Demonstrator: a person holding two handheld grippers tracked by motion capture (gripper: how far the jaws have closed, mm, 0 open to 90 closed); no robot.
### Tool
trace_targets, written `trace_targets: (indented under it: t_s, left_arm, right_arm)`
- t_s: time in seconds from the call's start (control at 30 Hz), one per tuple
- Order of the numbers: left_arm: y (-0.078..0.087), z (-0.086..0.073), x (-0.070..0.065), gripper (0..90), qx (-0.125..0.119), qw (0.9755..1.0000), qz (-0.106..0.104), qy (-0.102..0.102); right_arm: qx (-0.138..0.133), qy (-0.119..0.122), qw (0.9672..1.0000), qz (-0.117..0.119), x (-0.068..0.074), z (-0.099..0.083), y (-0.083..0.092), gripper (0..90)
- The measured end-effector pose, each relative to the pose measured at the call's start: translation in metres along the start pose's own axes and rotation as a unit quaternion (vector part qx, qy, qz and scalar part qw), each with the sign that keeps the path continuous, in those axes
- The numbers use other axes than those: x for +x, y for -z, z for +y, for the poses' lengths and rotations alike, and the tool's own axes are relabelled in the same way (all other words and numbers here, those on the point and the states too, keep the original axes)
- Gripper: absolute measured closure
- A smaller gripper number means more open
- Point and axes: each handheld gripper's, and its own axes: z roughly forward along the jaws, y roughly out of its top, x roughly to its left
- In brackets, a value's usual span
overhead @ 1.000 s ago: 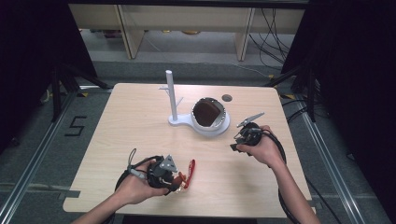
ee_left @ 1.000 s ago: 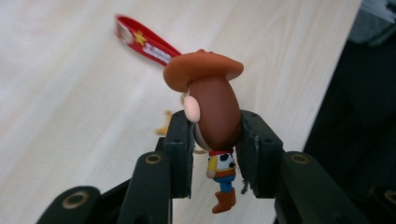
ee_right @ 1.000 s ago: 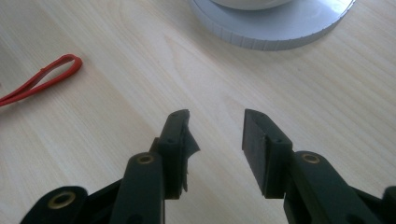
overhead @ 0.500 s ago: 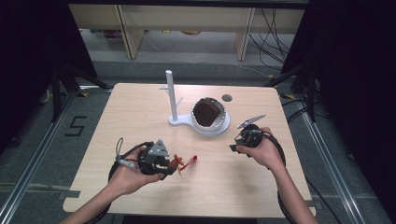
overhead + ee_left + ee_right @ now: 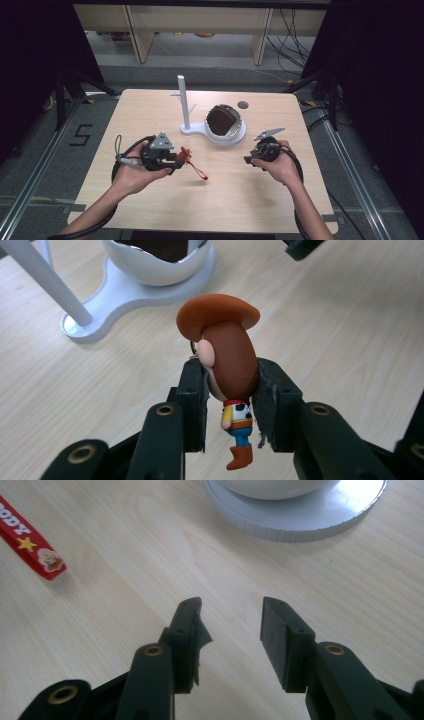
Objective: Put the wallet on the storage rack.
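Note:
A small cowboy figure (image 5: 227, 345) with a brown hat hangs by its head between the pads of my left gripper (image 5: 231, 375), which is shut on it. In the high view this gripper (image 5: 177, 159) is above the table's left front, and the figure's red strap (image 5: 199, 171) trails down to the right onto the wood. My right gripper (image 5: 248, 161) is at the right front, in front of the white bowl. Its jaws (image 5: 230, 612) stand open over bare wood with nothing between them. The strap's end (image 5: 30, 540) lies to their left.
A white stand (image 5: 200, 131) with an upright post (image 5: 183, 100) and a bowl (image 5: 225, 122) with a dark inside sits at the table's middle back. A small dark disc (image 5: 243, 105) lies behind it. The table (image 5: 150, 210) is light wood.
My left gripper has risen and moved away from the front edge with the figure in it, lifting the red strap so that it now dangles. The right hand has stayed in place.

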Motion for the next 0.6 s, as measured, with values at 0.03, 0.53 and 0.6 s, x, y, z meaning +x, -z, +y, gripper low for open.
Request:
trace_targets:
  t_s: [0.03,0.53,0.6]
  left_arm:
    - [0.001,0.001,0.002,66.9,-0.004,1.0000,0.002,0.002]
    - [0.006,0.013,0.026,66.9,-0.031,0.9986,0.027,0.034]
    - [0.007,0.015,0.029,67.0,-0.036,0.9981,0.033,0.037]
  right_arm:
    - [-0.005,0.005,1.0000,-0.003,0.000,-0.001,-0.001,60.7]
    - [-0.039,-0.014,0.9991,-0.003,0.004,-0.015,-0.007,60.5]
    - [-0.054,-0.012,0.9984,-0.008,0.004,-0.017,-0.007,60.5]
